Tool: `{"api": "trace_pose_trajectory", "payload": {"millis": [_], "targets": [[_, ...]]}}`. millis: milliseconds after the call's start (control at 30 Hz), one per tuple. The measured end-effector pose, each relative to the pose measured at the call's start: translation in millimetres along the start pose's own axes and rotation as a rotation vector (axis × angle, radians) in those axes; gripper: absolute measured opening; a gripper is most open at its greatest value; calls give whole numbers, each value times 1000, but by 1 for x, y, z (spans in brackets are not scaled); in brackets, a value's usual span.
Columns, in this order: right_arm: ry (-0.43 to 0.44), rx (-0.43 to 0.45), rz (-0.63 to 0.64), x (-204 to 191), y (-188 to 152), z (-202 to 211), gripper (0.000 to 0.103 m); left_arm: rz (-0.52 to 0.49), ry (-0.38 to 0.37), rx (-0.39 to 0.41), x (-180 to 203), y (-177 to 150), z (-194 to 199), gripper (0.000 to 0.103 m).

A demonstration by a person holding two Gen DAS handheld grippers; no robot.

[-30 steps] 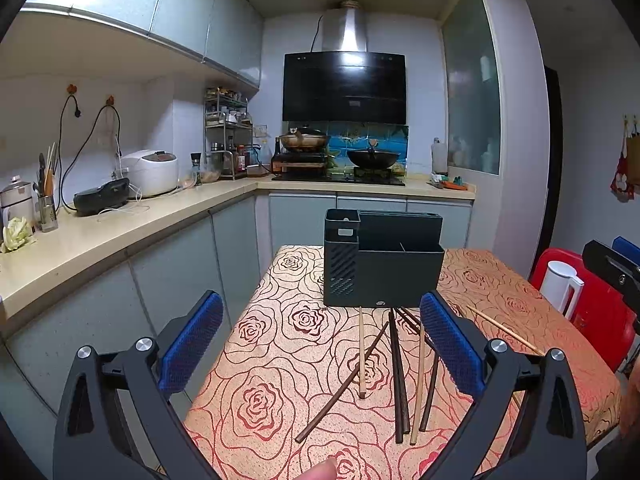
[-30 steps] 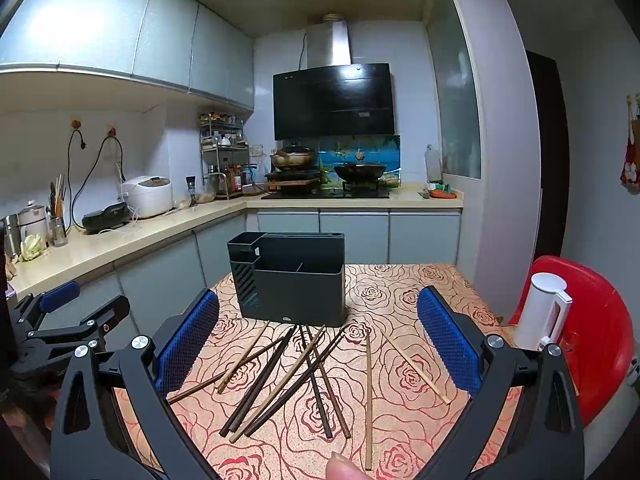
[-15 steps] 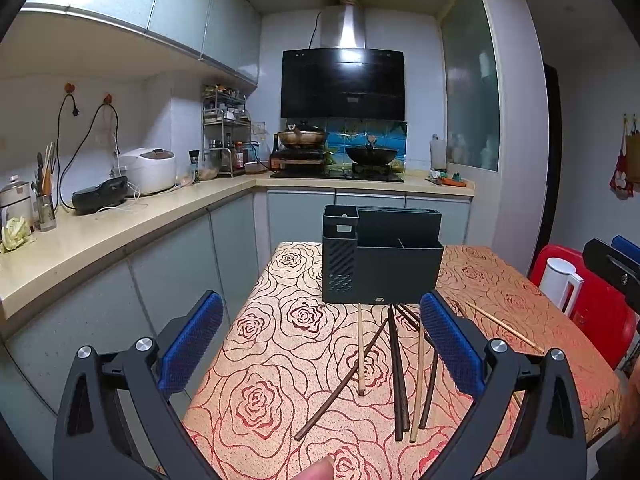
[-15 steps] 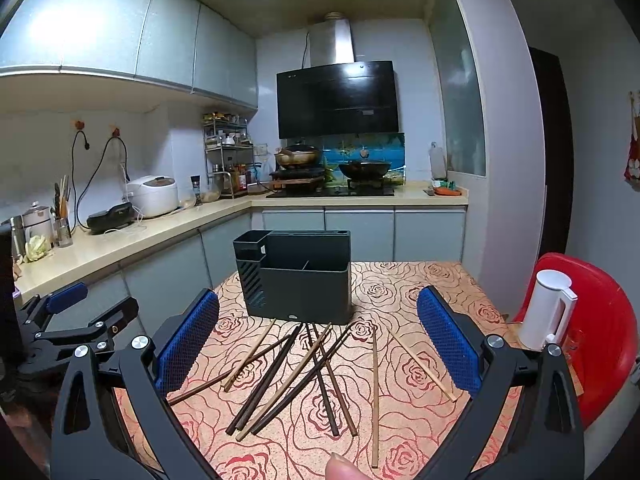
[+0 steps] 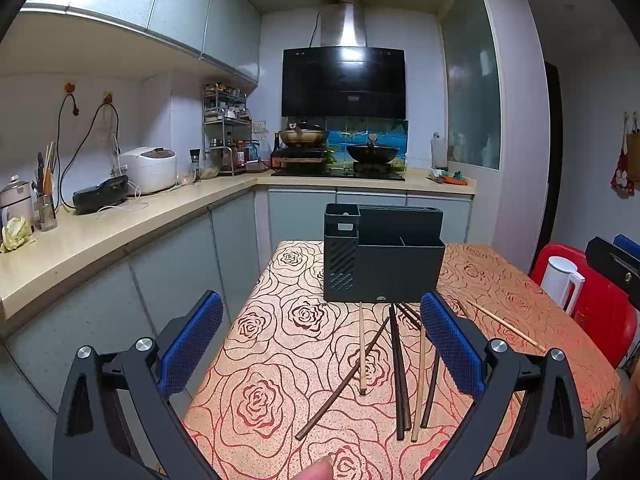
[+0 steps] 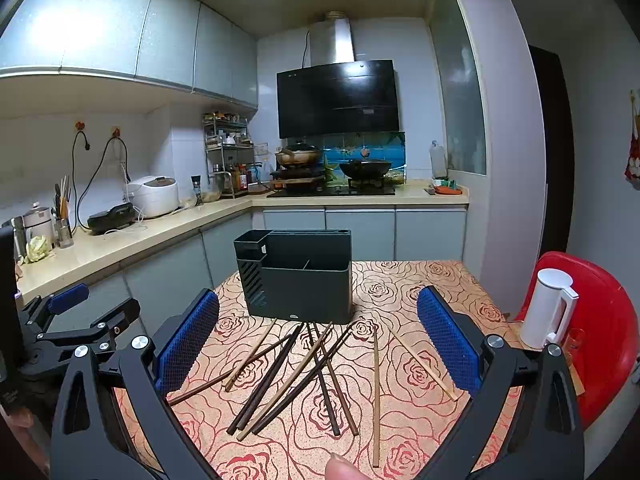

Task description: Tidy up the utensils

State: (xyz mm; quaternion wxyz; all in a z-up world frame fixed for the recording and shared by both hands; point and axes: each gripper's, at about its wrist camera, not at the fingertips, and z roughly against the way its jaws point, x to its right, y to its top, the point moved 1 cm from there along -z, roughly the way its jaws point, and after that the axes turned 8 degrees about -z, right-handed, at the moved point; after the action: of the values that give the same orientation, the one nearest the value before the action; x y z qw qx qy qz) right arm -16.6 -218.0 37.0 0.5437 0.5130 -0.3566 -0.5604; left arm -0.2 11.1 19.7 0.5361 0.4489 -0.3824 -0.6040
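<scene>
A dark grey utensil holder (image 6: 298,276) with several compartments stands upright on the rose-patterned table (image 6: 404,292); it also shows in the left wrist view (image 5: 382,256). Several dark and light wooden chopsticks (image 6: 298,372) lie scattered on the table in front of it, also in the left wrist view (image 5: 400,368). My left gripper (image 5: 320,344) is open and empty, above the table's near left part. My right gripper (image 6: 318,338) is open and empty, above the chopsticks. The left gripper also shows at the left edge of the right wrist view (image 6: 76,320).
A white kettle (image 6: 548,308) sits on a red chair (image 6: 600,332) right of the table. A counter (image 6: 120,240) with a rice cooker (image 6: 154,196) runs along the left; a stove with pans (image 6: 332,168) is at the back.
Both views have shifted slightly; the holder and chopsticks sit a little lower and nearer in the right wrist view. Both grippers stay open and empty.
</scene>
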Motion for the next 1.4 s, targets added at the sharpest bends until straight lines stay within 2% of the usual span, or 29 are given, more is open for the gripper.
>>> {"api": "trace_pose_trajectory", "payload": {"millis": [1133,1400], "targets": [[-10,-20,-11,13,-2,-7,96,-10,8,-38,-6,-5,-12,96],[-56,-48,27,27,-7,-18,96,-11,38,-69,-25,-12,-23,96]]}}
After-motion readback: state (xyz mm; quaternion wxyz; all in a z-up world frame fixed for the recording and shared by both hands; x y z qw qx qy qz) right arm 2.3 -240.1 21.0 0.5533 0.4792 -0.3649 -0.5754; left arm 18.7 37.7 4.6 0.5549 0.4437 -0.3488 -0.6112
